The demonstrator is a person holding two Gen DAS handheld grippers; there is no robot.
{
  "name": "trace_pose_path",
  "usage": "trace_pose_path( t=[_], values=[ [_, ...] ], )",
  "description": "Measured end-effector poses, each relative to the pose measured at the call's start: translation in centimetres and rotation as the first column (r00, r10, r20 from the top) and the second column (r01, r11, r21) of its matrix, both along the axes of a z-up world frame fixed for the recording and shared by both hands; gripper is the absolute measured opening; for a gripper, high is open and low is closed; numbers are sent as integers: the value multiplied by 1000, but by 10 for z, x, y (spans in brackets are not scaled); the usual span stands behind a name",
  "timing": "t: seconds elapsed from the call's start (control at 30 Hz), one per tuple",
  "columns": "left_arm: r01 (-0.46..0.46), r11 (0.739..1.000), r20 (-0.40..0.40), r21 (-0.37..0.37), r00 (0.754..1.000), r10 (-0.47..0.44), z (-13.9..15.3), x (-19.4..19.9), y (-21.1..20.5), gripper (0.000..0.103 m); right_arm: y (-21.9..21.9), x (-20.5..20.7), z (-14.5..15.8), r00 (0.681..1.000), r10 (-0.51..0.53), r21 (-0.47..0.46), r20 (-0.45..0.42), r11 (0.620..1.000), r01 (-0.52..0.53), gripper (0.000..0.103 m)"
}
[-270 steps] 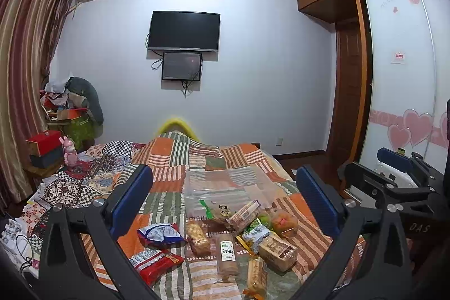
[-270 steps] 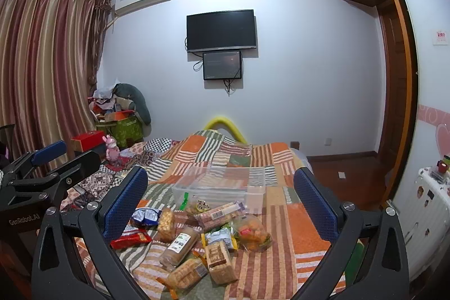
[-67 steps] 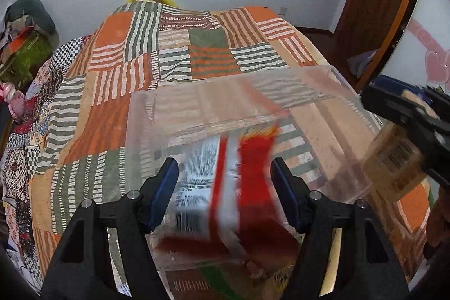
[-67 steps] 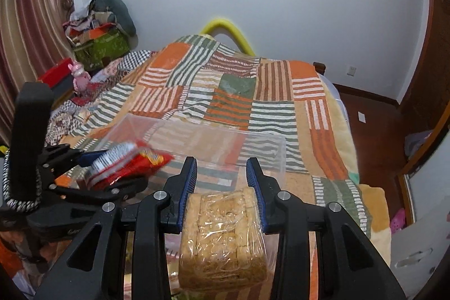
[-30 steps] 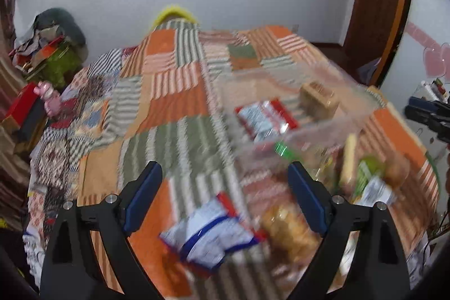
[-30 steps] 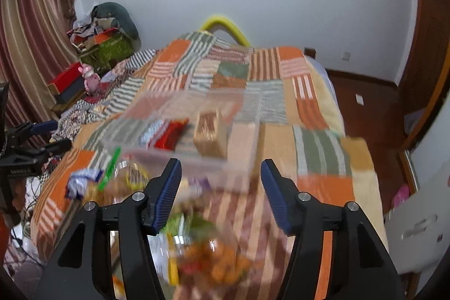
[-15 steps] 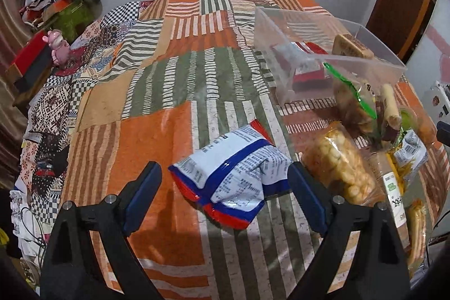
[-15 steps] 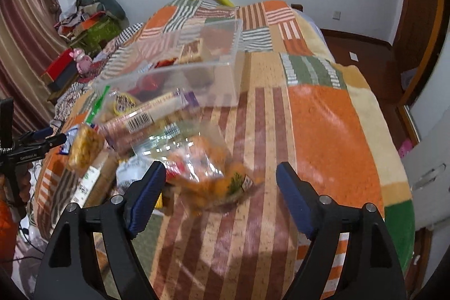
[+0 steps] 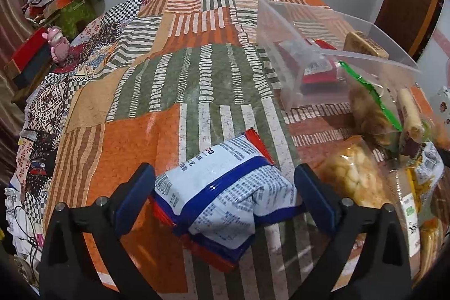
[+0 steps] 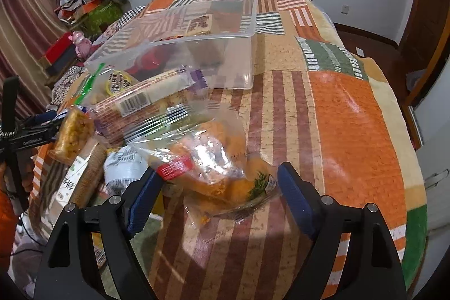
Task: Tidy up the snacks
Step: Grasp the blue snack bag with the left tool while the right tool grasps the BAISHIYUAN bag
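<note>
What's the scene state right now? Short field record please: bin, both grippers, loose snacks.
surface: patchwork bedspread
bin: clear plastic bin, upright on the bedspread
bin contents: red packet, brown biscuit pack
left gripper: jaws opening, blue-and-white packet between them, still lying on the bedspread
right gripper: open, straddling clear bag of orange snacks, not lifted
loose pile: long wrapped biscuit pack, bag of yellow puffs

Loose snack packets (image 9: 222, 196) crowd beside a clear bin (image 10: 247, 18) seemingly holding two.
</note>
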State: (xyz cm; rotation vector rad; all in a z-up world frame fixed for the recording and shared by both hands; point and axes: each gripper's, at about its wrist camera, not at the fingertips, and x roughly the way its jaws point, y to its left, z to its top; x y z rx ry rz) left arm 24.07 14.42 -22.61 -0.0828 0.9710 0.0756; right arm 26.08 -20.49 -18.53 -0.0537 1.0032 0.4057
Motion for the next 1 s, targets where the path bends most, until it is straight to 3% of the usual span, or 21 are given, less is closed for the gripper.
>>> trace_pose_path(
  t=[0.2, 0.47, 0.63, 0.73, 0.8, 1.0],
  values=[
    [-21, 1000, -17, 18, 1000, 21, -13, 12, -1, 102, -4, 1, -4, 1000, -22, 1, -7, 1000, 22, 80],
    [-32, 999, -30, 32, 999, 33, -22, 14, 0, 102, -2, -5, 0, 1000, -11, -8, 25, 1000, 11, 67],
    [-33, 999, -38, -16, 999, 33, -24, 9, 8, 100, 0, -2, 3, 999, -15, 1, 36, 1000, 15, 58],
    [-45, 999, -39, -26, 998, 44, -22, 6, 12, 94, 0, -3, 5, 999, -19, 2, 46, 1000, 19, 55],
    [-40, 999, -30, -11, 999, 40, -19, 3, 9, 83, -1, -5, 7, 998, -19, 7, 52, 1000, 19, 54],
    [-27, 1000, -5, 15, 1000, 27, -2, -6, 7, 65, -2, -4, 16, 998, -19, 25, 62, 1000, 17, 50]
  ],
)
